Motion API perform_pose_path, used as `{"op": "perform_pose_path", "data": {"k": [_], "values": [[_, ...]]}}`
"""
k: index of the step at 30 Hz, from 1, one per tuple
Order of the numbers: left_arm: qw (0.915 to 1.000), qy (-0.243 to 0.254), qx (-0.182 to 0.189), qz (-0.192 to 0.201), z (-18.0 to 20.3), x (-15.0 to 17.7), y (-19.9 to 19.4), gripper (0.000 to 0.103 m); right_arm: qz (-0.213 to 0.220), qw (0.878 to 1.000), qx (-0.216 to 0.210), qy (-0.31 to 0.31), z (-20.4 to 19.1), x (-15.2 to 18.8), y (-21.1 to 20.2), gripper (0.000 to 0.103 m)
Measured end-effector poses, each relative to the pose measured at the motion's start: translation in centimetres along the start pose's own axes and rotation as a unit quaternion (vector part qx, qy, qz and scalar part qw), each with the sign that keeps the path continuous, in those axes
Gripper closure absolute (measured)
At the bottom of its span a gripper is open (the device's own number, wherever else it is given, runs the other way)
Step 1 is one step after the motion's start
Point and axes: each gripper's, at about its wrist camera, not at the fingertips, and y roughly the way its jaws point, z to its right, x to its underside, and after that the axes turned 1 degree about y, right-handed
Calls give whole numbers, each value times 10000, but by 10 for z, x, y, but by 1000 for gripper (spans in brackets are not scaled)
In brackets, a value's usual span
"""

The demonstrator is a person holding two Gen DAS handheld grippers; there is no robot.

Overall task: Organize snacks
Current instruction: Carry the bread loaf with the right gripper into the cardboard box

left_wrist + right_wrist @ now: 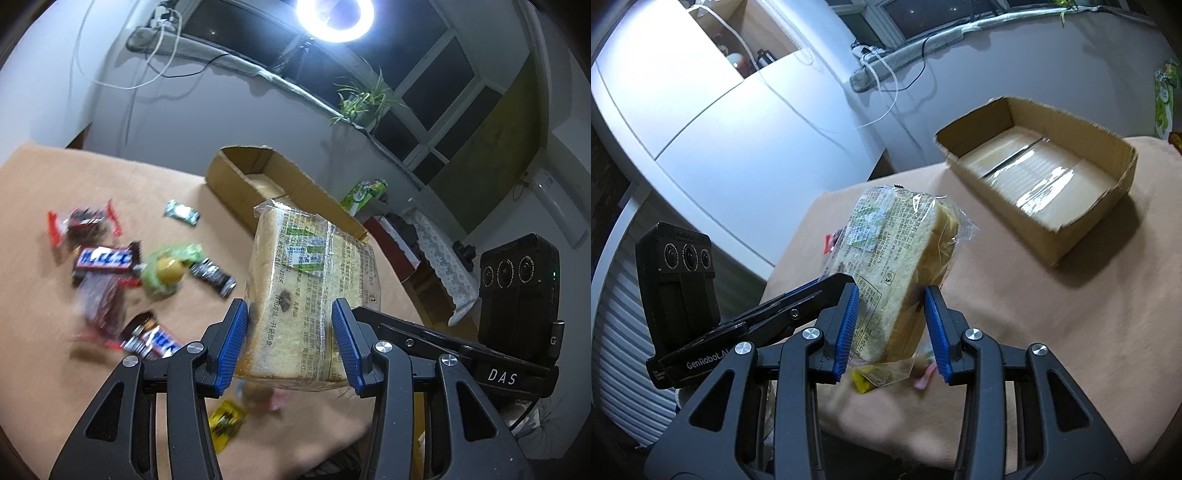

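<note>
Both grippers clamp the same wrapped bread loaf (314,291), which hangs in the air above the counter (44,184). In the left wrist view the left gripper (290,332) has its 2 blue pads pressed against the loaf's sides near its lower end, with the printed clear wrapper facing the camera. In the right wrist view the right gripper (891,317) squeezes the narrower edge of the loaf (897,266) between its blue pads, and the wrapper's crimped end sticks out to the right. The black body of the other gripper shows at the side of each view.

Beyond the loaf an open cardboard box (1049,206) sits on the peach-coloured counter near its far edge, its taped bottom bare. To the left of the loaf, well apart from the box, other snacks lie scattered on the counter: 2 Snickers bars (105,258), a red-ended wrapped snack (83,221), a green packet (170,269), a dark bar (214,277) and a small pale blue packet (181,212). They are blurred. Under the loaf lie a yellow packet (225,419) and a pink one (925,374).

A ring light (334,18) glows above the dark windows.
</note>
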Motion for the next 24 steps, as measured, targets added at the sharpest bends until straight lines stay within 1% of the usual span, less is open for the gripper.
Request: {"op": "perform_pose_path", "data": {"k": [7, 12, 16, 24], "values": [[9997, 185, 137, 16, 20, -25, 25, 58, 199, 9996, 221, -3, 20, -29, -14, 64], [9995, 206, 256, 17, 30, -41, 47, 58, 328, 9988, 371, 16, 36, -49, -17, 64], [9994, 186, 294, -5, 36, -53, 65, 58, 326, 9985, 443, 80, 55, -64, -16, 64], [9993, 152, 268, -203, 42, -71, 102, 58, 254, 9979, 589, 107, 87, -88, -4, 65]]}}
